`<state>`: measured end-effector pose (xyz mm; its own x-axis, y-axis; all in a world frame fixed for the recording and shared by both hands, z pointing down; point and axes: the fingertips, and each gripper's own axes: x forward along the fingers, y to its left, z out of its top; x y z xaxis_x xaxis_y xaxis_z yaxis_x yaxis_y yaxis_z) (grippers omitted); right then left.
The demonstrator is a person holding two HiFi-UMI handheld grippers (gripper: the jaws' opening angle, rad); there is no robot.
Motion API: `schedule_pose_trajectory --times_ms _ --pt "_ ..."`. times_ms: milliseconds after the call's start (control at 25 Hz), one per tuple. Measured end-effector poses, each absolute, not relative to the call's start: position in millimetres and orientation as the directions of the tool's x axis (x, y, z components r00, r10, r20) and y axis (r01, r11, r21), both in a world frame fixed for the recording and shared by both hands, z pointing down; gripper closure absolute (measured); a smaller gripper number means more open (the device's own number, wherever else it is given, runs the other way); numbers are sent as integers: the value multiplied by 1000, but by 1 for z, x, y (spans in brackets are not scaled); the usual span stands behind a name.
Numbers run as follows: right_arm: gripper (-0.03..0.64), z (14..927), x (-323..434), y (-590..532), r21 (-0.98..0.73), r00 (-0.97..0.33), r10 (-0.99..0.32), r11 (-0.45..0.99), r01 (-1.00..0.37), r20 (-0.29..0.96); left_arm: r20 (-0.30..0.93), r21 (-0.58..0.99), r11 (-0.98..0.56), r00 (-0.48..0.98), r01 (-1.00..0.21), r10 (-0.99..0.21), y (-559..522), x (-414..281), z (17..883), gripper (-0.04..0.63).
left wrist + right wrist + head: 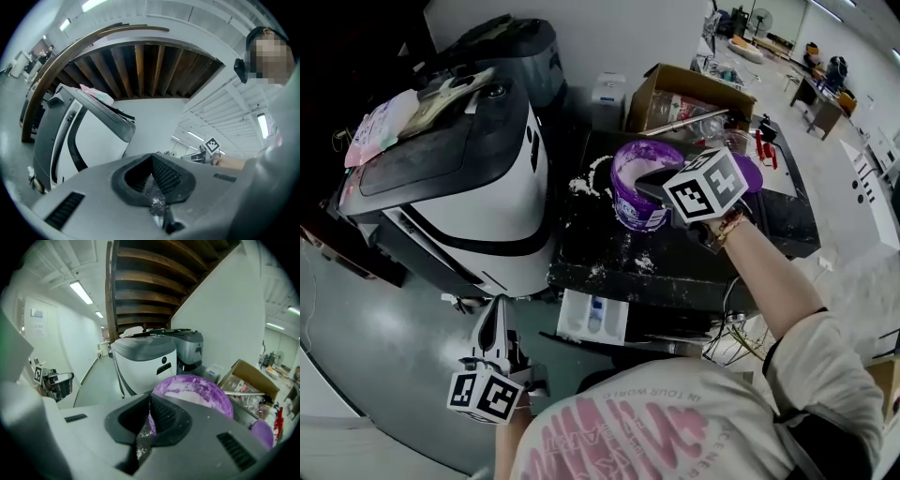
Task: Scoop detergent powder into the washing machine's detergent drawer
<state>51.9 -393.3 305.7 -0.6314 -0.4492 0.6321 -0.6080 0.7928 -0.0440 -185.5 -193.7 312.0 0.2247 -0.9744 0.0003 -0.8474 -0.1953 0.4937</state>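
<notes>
A purple tub (628,212) of white detergent powder stands open on a dark top (600,262). In the right gripper view the tub (201,391) fills the space just past the jaws. My right gripper (645,187) hangs over the tub's near rim, tilted down. Its jaws (149,417) are shut and dusted with powder, and I make out nothing between them. A white compartmented drawer (592,317) sticks out below the top's front edge. My left gripper (494,311) is low at the left of the drawer, held level, its powdered jaws (152,182) shut and empty.
A white and black washing machine (478,206) stands left of the dark top, with packets on its lid. The tub's purple lid (750,174) lies to the right. Behind are a cardboard box (684,98) of clutter and spilled powder (581,183).
</notes>
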Motion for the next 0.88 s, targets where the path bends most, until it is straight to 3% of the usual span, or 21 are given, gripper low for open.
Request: schedule_pose_trajectory --times_ms 160,440,880 --pt "612 306 55 -393 -113 -647 -473 749 -653 598 -3 498 -208 238 -842 -971 -197 -181 313 595" --pt "612 302 77 -399 -389 -688 -561 569 -724 461 -4 499 -223 255 -837 -967 -202 -173 312 594" --pt "614 299 108 -403 -662 -667 -700 377 -648 254 -9 490 -235 264 -840 -964 -216 -153 308 594"
